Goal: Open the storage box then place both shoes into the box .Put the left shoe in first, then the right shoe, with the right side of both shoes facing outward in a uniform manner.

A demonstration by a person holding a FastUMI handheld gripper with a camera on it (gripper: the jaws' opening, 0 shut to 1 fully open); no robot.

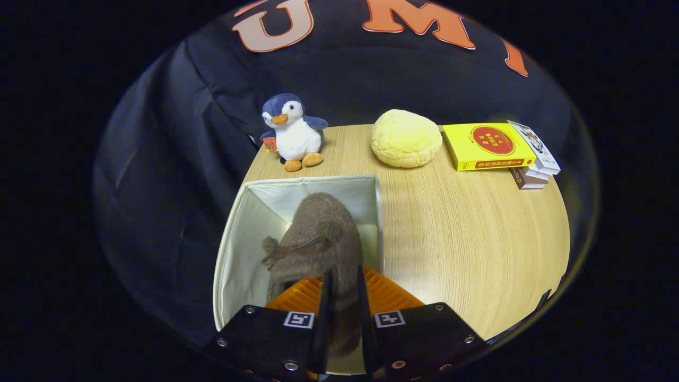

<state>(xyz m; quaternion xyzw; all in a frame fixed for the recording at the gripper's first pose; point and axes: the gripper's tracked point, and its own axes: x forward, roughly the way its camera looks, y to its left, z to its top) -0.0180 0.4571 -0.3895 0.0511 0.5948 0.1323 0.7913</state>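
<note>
- I am looking down along the gripper (344, 286), which is hanging over the open storage box (233, 239) and tilting steeply downward into it.
- Its two fingers are standing close together and pressing on the heel end of a fuzzy brown shoe (318, 239), one on each side, so I am reading them as clamped on the shoe.
- The shoe is running forward from between the fingers, its toe pointing toward the box's far wall; a small brown bow is sitting on its left flank. I cannot tell whether it is touching the box's bottom.
- The box is pale fabric, lid off, sitting at the near left corner of a light wooden table (477, 239).
- Beyond the box, a plush penguin (293, 131) is standing upright near the table's far edge.
- To the penguin's right, a yellow bun-shaped cushion (406, 138) is lying well apart from the box.
- Further right, a yellow book (488, 146) is lying flat, overlapping a small stack of books (536, 172).
- Dark cloth is hanging behind the table.
</note>
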